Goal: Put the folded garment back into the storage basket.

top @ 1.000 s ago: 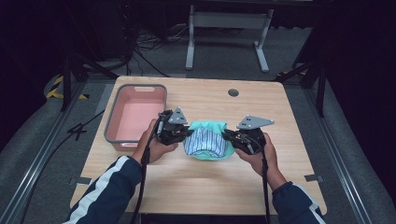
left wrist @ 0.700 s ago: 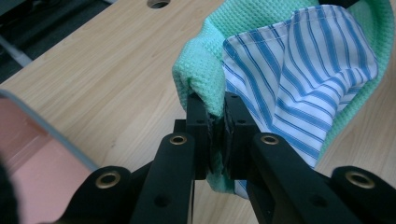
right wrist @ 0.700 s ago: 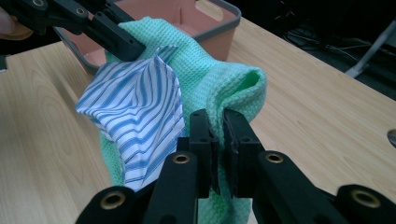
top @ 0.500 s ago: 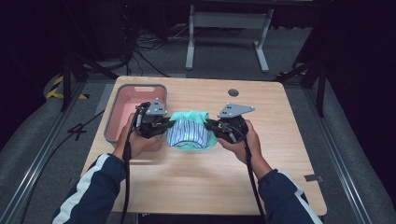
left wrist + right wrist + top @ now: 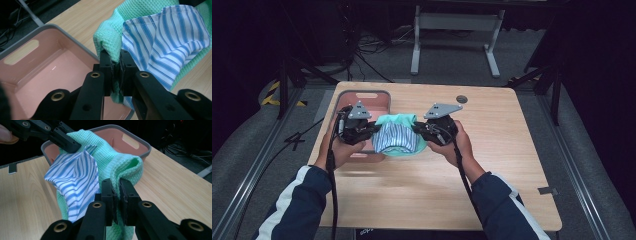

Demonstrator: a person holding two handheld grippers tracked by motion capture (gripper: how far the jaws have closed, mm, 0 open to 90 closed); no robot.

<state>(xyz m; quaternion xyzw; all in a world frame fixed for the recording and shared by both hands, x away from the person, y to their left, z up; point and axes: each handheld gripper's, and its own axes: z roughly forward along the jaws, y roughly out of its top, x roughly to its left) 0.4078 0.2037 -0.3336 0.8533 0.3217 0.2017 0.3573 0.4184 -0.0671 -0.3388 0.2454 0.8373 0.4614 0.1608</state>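
A green waffle-weave cloth (image 5: 398, 121) hangs in the air between my two grippers, with a blue-and-white striped cloth (image 5: 395, 138) lying in its sag. My left gripper (image 5: 373, 129) is shut on the green cloth's left edge (image 5: 110, 47), just over the rim of a pink bin (image 5: 362, 97). My right gripper (image 5: 416, 129) is shut on the green cloth's right edge (image 5: 130, 167). In the right gripper view the striped cloth (image 5: 75, 180) droops in the fold and the left gripper (image 5: 72, 146) pinches the far side in front of the pink bin (image 5: 120, 137).
The pink bin (image 5: 37, 72) has a grey rim, a handle slot and nothing inside. It sits at the wooden table's (image 5: 492, 150) back left. A round dark grommet (image 5: 461, 99) is set near the table's back edge. Bare tabletop lies in front and to the right.
Both grippers have carried the bundled cloths to the left and away from me, from the table's middle to the edge of the pink bin.
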